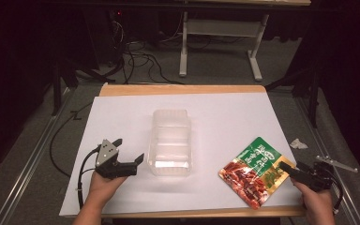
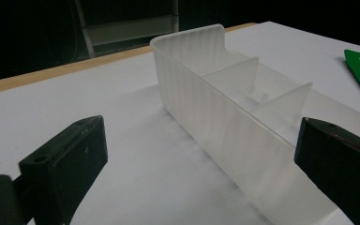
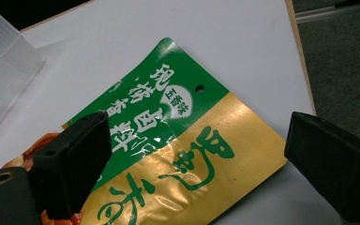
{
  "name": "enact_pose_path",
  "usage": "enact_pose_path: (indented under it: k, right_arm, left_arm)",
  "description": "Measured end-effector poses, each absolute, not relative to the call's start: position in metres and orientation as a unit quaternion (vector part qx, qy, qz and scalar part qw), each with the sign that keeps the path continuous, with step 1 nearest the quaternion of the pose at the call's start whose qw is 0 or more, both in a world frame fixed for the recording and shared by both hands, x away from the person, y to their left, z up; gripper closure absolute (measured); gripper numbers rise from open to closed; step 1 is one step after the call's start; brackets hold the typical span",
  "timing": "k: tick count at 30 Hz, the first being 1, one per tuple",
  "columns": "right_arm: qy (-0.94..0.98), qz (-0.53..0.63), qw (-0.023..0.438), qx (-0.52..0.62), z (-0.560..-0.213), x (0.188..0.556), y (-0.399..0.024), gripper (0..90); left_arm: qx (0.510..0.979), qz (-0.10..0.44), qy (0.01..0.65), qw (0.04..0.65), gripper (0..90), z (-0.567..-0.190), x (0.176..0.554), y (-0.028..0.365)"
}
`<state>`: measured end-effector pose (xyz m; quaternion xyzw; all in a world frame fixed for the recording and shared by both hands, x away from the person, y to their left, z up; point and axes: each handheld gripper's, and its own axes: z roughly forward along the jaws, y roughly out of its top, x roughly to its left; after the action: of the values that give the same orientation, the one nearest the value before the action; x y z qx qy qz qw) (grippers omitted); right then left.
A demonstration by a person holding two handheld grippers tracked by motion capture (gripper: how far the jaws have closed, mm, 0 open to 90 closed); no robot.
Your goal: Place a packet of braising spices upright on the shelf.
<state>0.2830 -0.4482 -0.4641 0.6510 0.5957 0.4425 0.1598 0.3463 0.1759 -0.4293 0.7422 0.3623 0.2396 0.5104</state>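
Reaching with our right gripper (image 3: 192,164) wide above the snack packet (image 1: 255,171) beside the clear box (image 1: 170,143), we risk its slick foil sliding away.

A green-and-gold snack pouch (image 1: 254,170) lies flat right of a clear divided box (image 1: 170,142).

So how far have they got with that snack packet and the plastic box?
Barely begun. The clear box sits empty and the snack packet lies flat on the table. The right gripper hangs open over the packet's edge, not gripping. The left gripper waits open beside the box. Lifting remains.
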Motion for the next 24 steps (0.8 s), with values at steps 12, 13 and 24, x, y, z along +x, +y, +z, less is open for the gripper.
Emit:
enact_pose_path:
  k: [12,13,24]
  right_arm:
    - [0.571,0.433,0.122,0.687,-0.4707,0.2899,-0.4551,11.4]
    - [0.57,0.433,0.124,0.687,-0.4709,0.2901,-0.4557,11.4]
    - [0.567,0.439,0.115,0.688,-0.4721,0.2913,-0.4575,16.3]
  left_arm:
    - [0.746,0.239,0.357,0.509,3.2,-0.4304,0.3459,0.1754]
    - [0.747,0.239,0.356,0.508,3.2,-0.4304,0.3459,0.1753]
    - [0.752,0.238,0.351,0.504,3.3,-0.4313,0.3448,0.1746]
